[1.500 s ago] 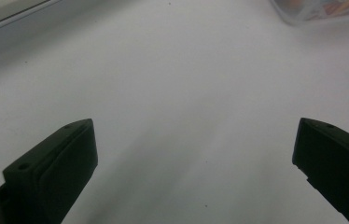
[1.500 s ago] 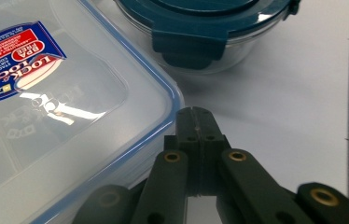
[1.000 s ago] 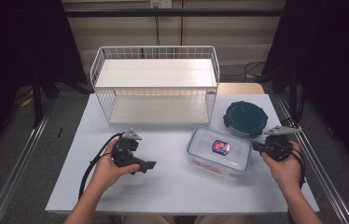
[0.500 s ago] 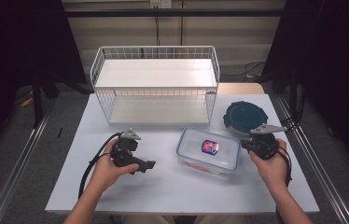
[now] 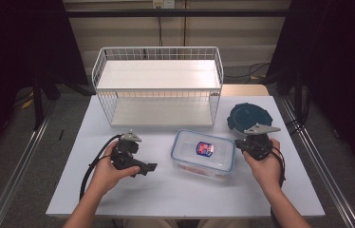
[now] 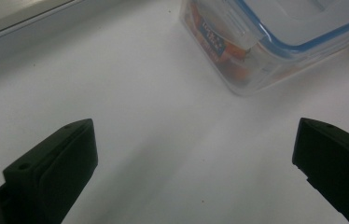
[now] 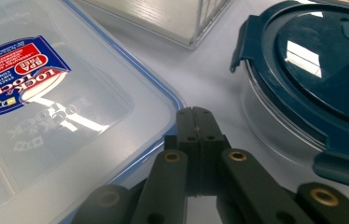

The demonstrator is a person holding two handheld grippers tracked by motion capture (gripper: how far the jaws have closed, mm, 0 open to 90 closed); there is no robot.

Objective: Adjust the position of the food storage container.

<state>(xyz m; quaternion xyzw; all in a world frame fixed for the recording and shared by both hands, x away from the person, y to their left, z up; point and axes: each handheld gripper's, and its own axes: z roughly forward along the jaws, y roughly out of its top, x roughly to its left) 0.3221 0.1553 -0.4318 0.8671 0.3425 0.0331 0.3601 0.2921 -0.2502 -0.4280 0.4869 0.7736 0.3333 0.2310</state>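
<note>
While my left tool (image 5: 153, 167) rests near the table's (image 5: 166, 199) front edge with jaws spread wide and empty, my right tool (image 7: 199, 122) is pinched shut, its tips against the right rim of the clear lidded box (image 5: 203, 153) mid-table. Beyond sit the dark round container (image 5: 247, 116) and wire rack (image 5: 159, 85) toward the back edge.

clear box (image 6: 275, 42) cut off at top edge, contents blurred
</note>
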